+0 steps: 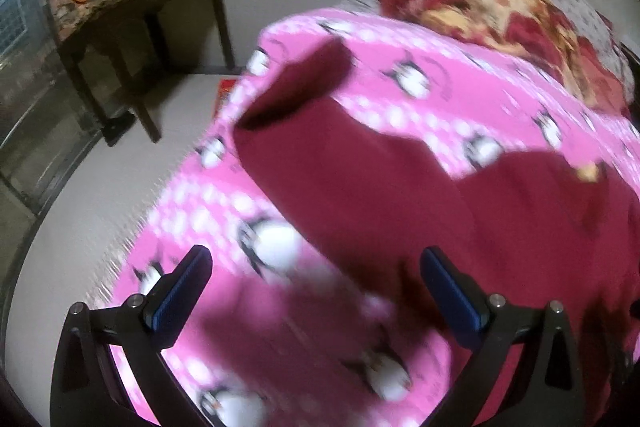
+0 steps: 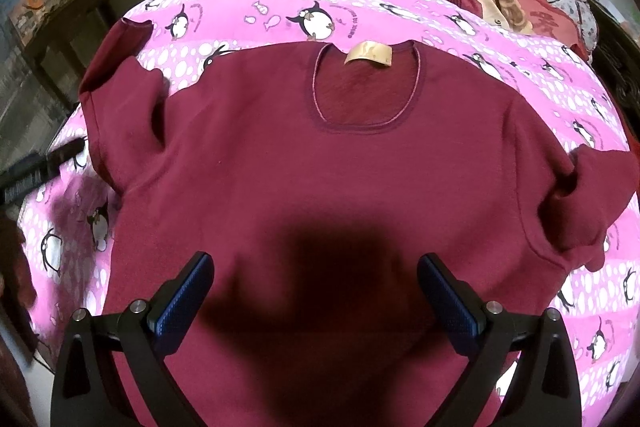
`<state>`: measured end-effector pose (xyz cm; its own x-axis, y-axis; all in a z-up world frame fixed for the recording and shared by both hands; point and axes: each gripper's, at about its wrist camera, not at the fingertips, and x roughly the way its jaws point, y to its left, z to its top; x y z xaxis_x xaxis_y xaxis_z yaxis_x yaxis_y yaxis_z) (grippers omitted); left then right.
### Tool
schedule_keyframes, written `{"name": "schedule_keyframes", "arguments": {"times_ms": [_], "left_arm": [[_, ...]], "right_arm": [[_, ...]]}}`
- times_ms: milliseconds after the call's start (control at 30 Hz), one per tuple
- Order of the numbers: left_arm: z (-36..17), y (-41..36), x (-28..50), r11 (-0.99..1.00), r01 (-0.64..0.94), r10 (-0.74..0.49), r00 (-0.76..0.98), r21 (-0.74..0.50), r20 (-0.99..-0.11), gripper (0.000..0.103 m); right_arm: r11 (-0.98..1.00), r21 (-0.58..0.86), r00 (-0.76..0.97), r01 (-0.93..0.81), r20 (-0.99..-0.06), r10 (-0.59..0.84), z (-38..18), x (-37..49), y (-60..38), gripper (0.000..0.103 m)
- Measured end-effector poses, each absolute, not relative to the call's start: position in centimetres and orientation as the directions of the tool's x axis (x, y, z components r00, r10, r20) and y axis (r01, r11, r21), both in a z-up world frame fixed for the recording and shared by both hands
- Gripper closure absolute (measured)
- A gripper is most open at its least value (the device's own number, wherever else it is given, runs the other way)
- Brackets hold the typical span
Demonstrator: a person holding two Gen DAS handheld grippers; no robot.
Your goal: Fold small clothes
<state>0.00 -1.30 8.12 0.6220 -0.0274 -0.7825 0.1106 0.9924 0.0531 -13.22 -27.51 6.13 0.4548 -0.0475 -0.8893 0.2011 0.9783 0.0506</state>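
The dark red top lies flat, neck side up, on the pink penguin blanket. Both sleeves are bent. Your right gripper is wide open above its lower part, holding nothing. Your left gripper is open too, over the blanket beside one sleeve.

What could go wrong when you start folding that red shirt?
The shirt has a bunched sleeve; folding now may trap creases. The penguin blanket underneath is soft, so the right gripper or left gripper, both with open jaws, might pinch it along with the shirt.
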Motion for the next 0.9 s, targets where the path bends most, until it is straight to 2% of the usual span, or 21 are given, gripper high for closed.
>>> {"name": "schedule_keyframes", "arguments": {"times_ms": [167,400,433,467,500,567,600,667,733,900], "left_arm": [[8.7,0.3,5.4,0.994,0.073,0.015,0.652,0.083,-0.758,0.0],[6.8,0.8,12.6,0.995,0.031,0.053,0.632,0.094,-0.773,0.0],[6.5,0.6,13.3,0.994,0.029,0.063,0.634,0.105,-0.771,0.006],[6.3,0.4,13.5,0.994,0.031,0.064,0.632,0.108,-0.772,0.02],[6.1,0.2,13.9,0.994,0.038,0.055,0.622,0.101,-0.781,0.028],[5.7,0.0,14.4,0.996,0.042,0.039,0.599,0.08,-0.8,0.067],[5.7,-0.1,14.5,0.996,0.036,0.042,0.595,0.078,-0.803,0.073],[6.5,-0.2,13.9,0.999,0.038,-0.001,0.592,0.027,-0.806,0.093],[7.8,-0.9,12.6,0.996,0.074,-0.088,0.599,-0.054,-0.796,0.096],[12.6,-6.5,6.6,0.951,0.279,-0.281,0.611,-0.131,-0.74,0.096]], "right_arm": [[0.982,0.052,0.449,0.184,-0.893,-0.037,6.0,-12.7,-27.4,0.0],[0.983,0.063,0.423,0.174,-0.906,-0.017,5.4,-12.1,-27.6,0.0],[0.983,0.064,0.422,0.175,-0.907,-0.016,5.3,-12.0,-27.8,0.0],[0.982,0.064,0.421,0.176,-0.907,-0.016,5.3,-12.0,-27.9,0.0],[0.982,0.066,0.421,0.179,-0.907,-0.016,5.3,-12.0,-28.1,0.0],[0.98,0.072,0.422,0.188,-0.907,-0.014,5.2,-12.0,-28.5,0.0],[0.978,0.072,0.421,0.196,-0.907,-0.017,5.2,-12.0,-28.8,0.0],[0.974,0.08,0.421,0.211,-0.907,-0.017,5.3,-12.1,-29.4,0.0],[0.969,0.091,0.428,0.228,-0.903,-0.016,5.6,-12.5,-30.2,0.0],[0.951,0.11,0.46,0.29,-0.887,-0.038,6.7,-13.8,-32.9,0.0]]}}
